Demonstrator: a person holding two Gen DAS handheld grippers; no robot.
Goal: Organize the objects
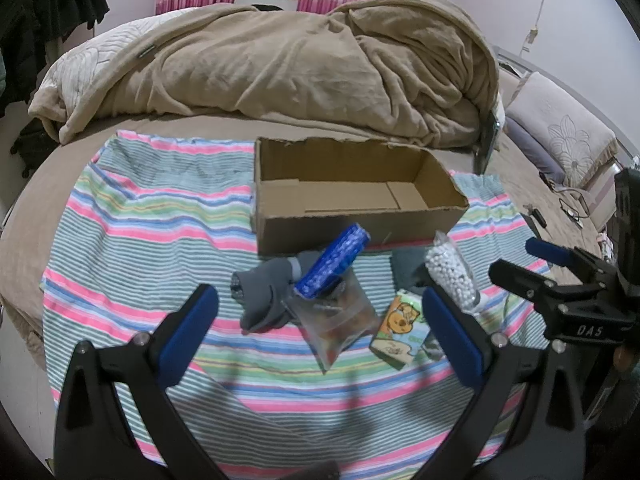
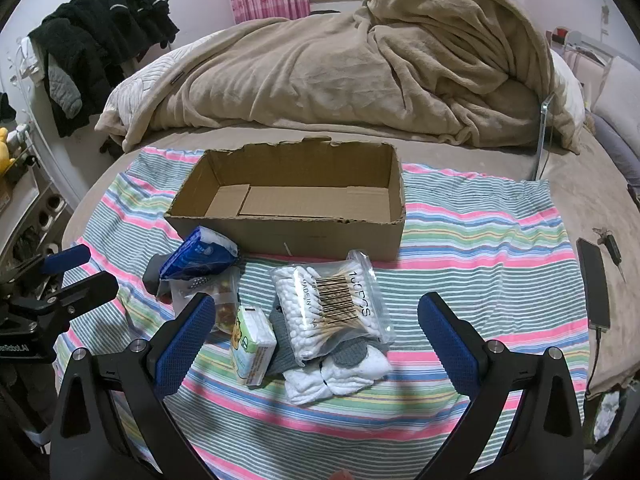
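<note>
An open, empty cardboard box stands on a striped cloth. In front of it lies a pile: a blue tissue pack, grey socks, a clear snack bag, a small cartoon tissue pack, a bag of cotton swabs and white socks. My left gripper is open, hovering just before the pile. My right gripper is open over the swab bag; it also shows in the left wrist view.
A heaped tan blanket fills the bed behind the box. A phone on a cable and keys lie at the right. Dark clothes hang at far left. Pillows sit at right.
</note>
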